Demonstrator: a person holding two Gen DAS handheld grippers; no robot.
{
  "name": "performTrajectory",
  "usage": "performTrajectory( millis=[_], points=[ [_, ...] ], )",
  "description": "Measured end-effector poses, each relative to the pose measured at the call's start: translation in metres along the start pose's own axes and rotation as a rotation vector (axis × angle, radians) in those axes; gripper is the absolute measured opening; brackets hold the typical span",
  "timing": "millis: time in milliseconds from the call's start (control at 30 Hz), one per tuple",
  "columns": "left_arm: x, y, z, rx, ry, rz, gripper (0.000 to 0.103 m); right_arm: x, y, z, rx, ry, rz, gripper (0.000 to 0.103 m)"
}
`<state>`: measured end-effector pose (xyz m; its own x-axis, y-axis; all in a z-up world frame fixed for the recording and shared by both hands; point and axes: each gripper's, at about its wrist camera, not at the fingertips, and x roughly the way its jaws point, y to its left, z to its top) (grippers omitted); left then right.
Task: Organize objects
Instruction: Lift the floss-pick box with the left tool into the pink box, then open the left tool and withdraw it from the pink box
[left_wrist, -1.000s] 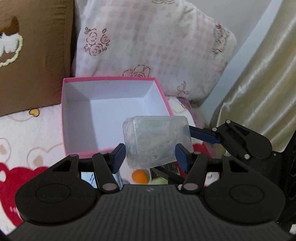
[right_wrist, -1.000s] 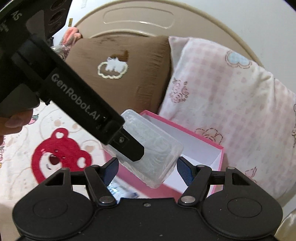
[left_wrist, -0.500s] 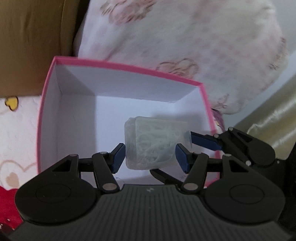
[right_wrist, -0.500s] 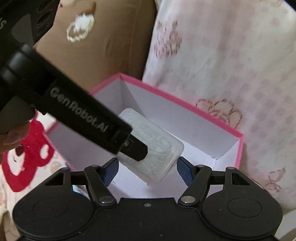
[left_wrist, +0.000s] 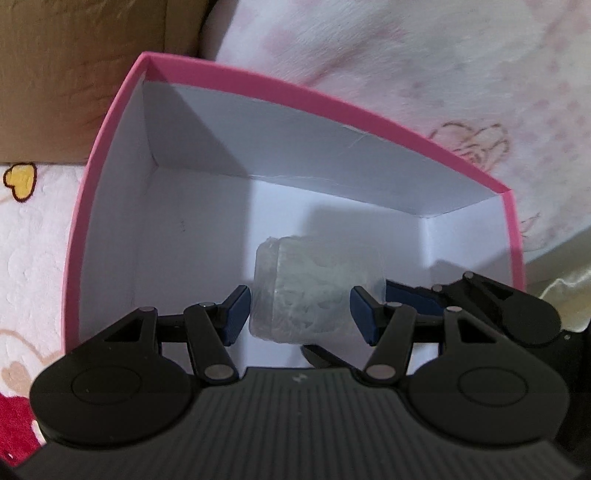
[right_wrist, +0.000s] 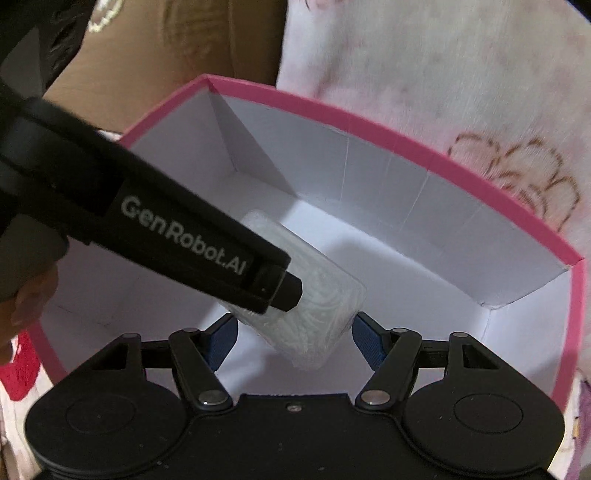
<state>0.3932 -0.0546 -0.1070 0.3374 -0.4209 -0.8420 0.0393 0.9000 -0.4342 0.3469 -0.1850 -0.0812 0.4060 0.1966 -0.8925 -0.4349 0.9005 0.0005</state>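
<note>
A translucent rectangular plastic case (left_wrist: 316, 291) filled with pale tangled strands is held inside the pink-rimmed white cardboard box (left_wrist: 303, 96), low over its floor. It is clamped between the blue pads of the left gripper (left_wrist: 300, 314). The right gripper (right_wrist: 291, 338) is set around the same case (right_wrist: 325, 314), jaws closing; whether both pads press on it cannot be told. A patterned pink pillow (right_wrist: 461, 92) is seen behind the box.

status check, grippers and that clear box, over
Left gripper clamped on clear plastic box, low inside pink-rimmed white cardboard box. Right gripper closing around the same box. Nothing in the way.
</note>
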Motion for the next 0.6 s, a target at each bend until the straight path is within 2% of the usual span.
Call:
performTrajectory(
  millis=[133, 300, 400, 467, 600],
  points=[
    [0.004, 0.004, -0.001, -0.011, 0.020, 0.020, 0.057, 0.005, 0.006, 0.000, -0.003, 0.045, 0.004, 0.063],
    [0.004, -0.004, -0.005, 0.007, -0.017, 0.073, 0.057, 0.005, 0.013, -0.006, 0.001, 0.051, 0.001, 0.055],
    [0.001, -0.010, -0.009, 0.041, -0.046, 0.140, 0.060, -0.007, 0.021, -0.014, -0.029, -0.008, 0.009, 0.055],
    [-0.004, -0.012, -0.011, 0.076, -0.061, 0.131, 0.066, -0.017, 0.026, -0.019, -0.036, -0.046, -0.015, 0.061],
    [-0.024, -0.018, -0.017, 0.141, -0.099, 0.132, 0.067, -0.041, 0.033, -0.033, 0.010, -0.087, 0.022, 0.063]
  ],
)
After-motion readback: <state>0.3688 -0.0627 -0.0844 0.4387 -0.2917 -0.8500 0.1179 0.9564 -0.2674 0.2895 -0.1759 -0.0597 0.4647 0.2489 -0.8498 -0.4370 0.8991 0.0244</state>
